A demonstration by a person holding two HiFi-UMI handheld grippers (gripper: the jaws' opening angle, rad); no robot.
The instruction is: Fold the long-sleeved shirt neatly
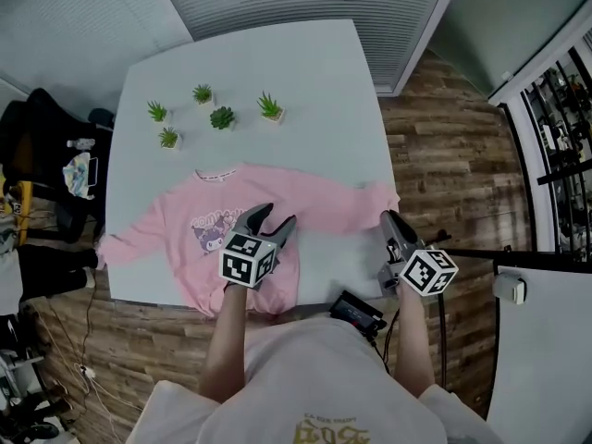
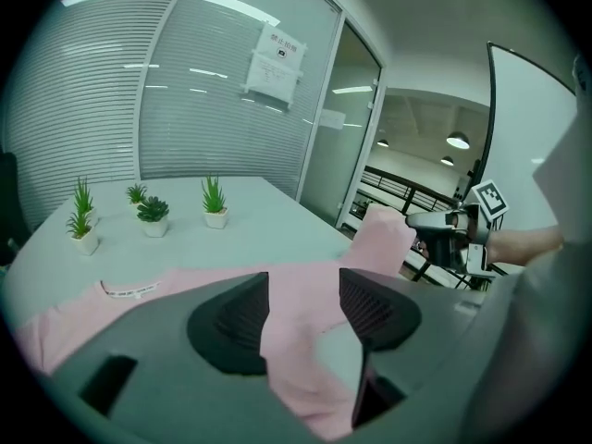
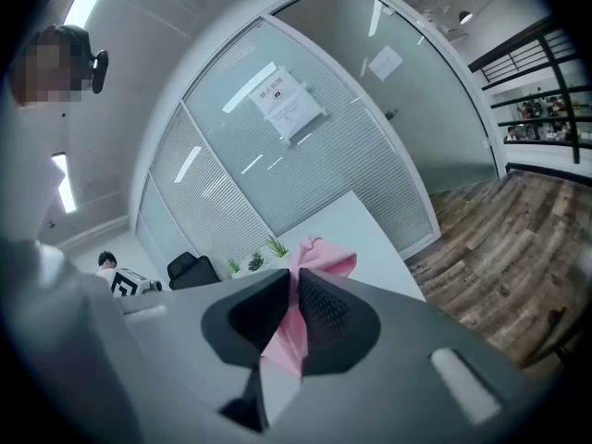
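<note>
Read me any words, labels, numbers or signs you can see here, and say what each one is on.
None reads clearly.
Pink shirt, chest print: lettering above a cartoon, too blurred.
Neck label: dark print, too small.
Paper notice on the glass wall: too small.
Yellow print on the person's top: cut off, blurred.
Marker cubes: square patterns only, no words.
</note>
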